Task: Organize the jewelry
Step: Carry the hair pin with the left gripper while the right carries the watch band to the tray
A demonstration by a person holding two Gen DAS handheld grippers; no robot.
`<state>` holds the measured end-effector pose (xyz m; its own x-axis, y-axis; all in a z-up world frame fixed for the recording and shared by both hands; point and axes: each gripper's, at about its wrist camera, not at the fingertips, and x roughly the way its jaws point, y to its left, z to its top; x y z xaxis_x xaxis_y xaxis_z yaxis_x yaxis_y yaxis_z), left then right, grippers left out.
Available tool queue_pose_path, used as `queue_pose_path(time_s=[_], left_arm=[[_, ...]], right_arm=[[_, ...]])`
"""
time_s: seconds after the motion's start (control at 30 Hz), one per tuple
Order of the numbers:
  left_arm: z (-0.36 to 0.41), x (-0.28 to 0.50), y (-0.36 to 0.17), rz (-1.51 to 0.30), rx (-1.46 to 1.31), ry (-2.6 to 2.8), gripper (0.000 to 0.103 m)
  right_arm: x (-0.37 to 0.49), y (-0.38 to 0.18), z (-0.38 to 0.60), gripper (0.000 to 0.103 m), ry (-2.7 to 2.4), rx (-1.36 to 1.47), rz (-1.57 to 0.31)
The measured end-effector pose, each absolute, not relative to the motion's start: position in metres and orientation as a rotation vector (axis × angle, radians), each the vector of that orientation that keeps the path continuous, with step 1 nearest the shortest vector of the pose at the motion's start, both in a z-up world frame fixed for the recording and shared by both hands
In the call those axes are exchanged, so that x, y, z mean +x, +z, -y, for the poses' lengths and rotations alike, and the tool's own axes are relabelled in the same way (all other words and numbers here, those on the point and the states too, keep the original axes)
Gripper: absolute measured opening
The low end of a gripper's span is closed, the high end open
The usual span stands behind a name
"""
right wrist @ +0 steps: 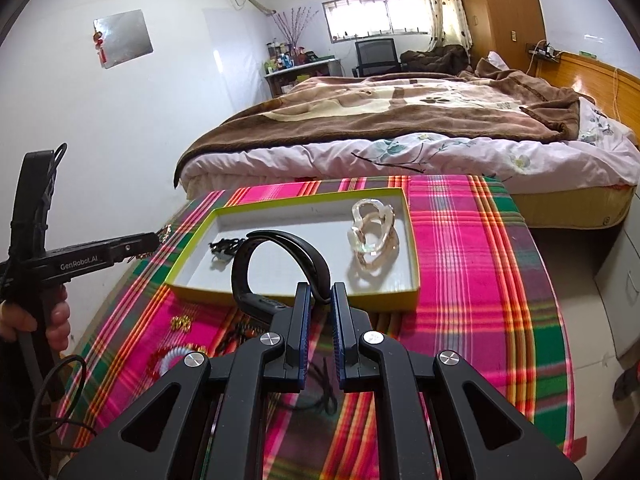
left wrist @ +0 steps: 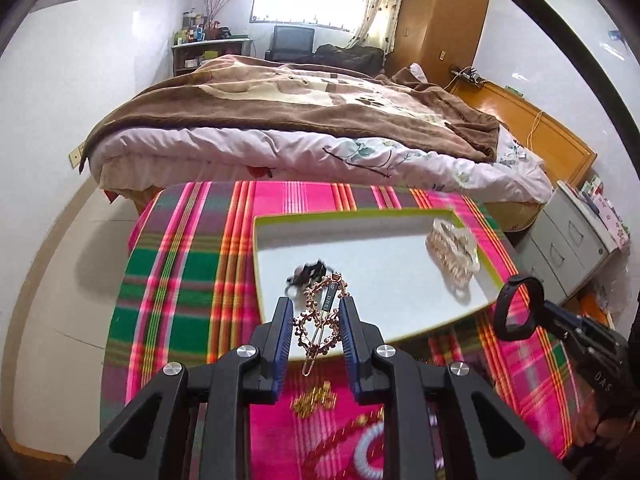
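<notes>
My left gripper (left wrist: 315, 306) is shut on a rose-gold flowered hair clip (left wrist: 320, 316), held above the near edge of the green-rimmed white tray (left wrist: 352, 213). My right gripper (right wrist: 321, 294) is shut on a black band bracelet (right wrist: 276, 264), lifted in front of the tray (right wrist: 304, 197); the bracelet (left wrist: 516, 308) also shows at right in the left wrist view. Inside the tray lie a clear and gold chain-link bracelet (right wrist: 374, 236) (left wrist: 454, 254) and a small black piece (right wrist: 224, 249) (left wrist: 308, 270).
The tray sits on a pink and green plaid cloth (right wrist: 472, 280). Loose gold, red and white jewelry (right wrist: 176, 354) (left wrist: 316, 398) lies on the cloth near me. A bed (left wrist: 304, 120) stands right behind the table, grey drawers (left wrist: 568, 248) to the right.
</notes>
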<state>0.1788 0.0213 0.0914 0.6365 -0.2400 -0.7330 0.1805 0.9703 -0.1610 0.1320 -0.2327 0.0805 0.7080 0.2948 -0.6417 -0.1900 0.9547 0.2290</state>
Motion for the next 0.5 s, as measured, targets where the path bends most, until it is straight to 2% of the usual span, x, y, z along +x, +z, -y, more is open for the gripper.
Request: queue_pose_path(time_s=[0.5], left_arm=[[-0.003, 0.262, 0.058, -0.935, -0.098, -0.254, 0.024]], right_arm=[[0.202, 0.057, 0.218, 0.01, 0.258, 0.172, -0.835]])
